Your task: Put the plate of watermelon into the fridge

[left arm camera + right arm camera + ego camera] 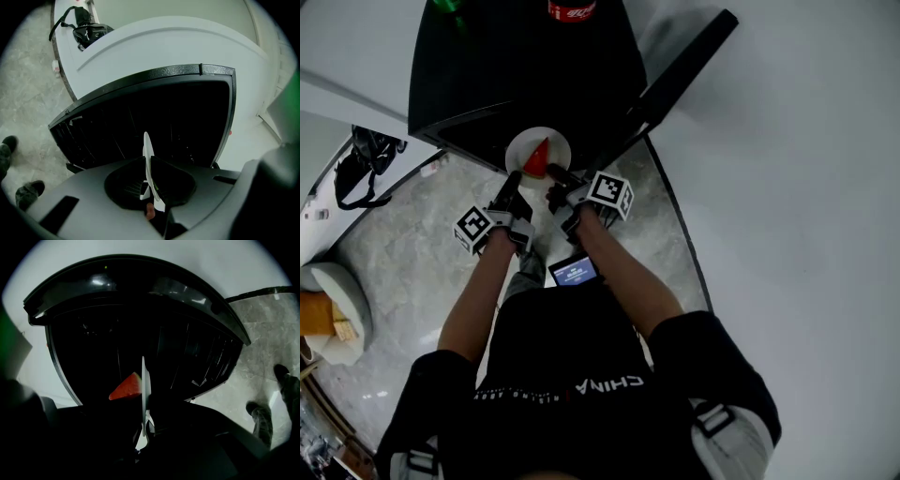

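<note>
White plate (523,148) with its watermelon wedge (539,158) hangs at the open black fridge's (516,80) mouth, left tongs (512,182) and right tongs (555,175) both clamped on its near rim, so uneven tilting could slide the wedge off.

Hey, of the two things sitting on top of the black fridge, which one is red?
The red-labelled container, the right-hand one of the pair, with white lettering, cut off by the frame's top edge. The green object sits further left.
</note>
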A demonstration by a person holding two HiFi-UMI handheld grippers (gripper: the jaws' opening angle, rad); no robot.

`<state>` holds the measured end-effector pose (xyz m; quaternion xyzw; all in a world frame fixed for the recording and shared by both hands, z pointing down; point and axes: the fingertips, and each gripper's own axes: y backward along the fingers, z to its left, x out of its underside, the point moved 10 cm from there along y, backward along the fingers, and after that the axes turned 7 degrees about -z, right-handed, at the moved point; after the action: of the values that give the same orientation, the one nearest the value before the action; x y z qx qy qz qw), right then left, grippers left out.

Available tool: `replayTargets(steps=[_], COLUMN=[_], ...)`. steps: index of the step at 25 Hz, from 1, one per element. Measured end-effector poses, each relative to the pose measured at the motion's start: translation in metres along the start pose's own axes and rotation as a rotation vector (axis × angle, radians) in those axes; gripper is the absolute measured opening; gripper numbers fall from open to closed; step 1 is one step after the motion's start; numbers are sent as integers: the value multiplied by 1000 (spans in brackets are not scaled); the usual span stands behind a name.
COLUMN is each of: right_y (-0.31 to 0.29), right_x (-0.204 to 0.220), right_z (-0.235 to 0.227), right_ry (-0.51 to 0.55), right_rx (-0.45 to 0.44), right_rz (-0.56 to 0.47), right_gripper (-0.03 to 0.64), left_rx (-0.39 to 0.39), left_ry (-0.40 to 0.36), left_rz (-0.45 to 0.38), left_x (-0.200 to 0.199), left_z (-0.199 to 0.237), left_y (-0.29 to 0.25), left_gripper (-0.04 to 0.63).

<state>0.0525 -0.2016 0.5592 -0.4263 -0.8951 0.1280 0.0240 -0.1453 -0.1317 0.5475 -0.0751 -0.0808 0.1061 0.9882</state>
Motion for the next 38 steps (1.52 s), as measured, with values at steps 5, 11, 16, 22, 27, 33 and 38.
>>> replayTargets(steps=[5, 11, 16, 22, 27, 33, 38], right_y=[-26, -60, -78, -110, -121, -135, -137], right_x=[-13, -31, -44, -48, -52, -54, -54], right_z=[-12, -35, -55, -69, -78, -79, -80], right_ry=[33, 62, 65, 73, 94, 119, 153], right_rx=[20, 50, 67, 102, 128, 153, 172], right_rz=[-10, -14, -7, -3, 13, 33, 49], right_gripper=[29, 29, 29, 29, 29, 31, 31], left_rx=[-3, -1, 2, -10, -10, -23, -29], left_ry=[93, 128, 145, 167, 163, 152, 132], left_rz=[-44, -77, -108, -126, -145, -158, -181], left_x=[-5, -13, -11, -27, -29, -38, -40], left_z=[24, 60, 84, 110, 124, 130, 133], left_y=[-23, -56, -74, -94, -102, -113, -116], left_gripper=[26, 25, 25, 23, 23, 23, 23])
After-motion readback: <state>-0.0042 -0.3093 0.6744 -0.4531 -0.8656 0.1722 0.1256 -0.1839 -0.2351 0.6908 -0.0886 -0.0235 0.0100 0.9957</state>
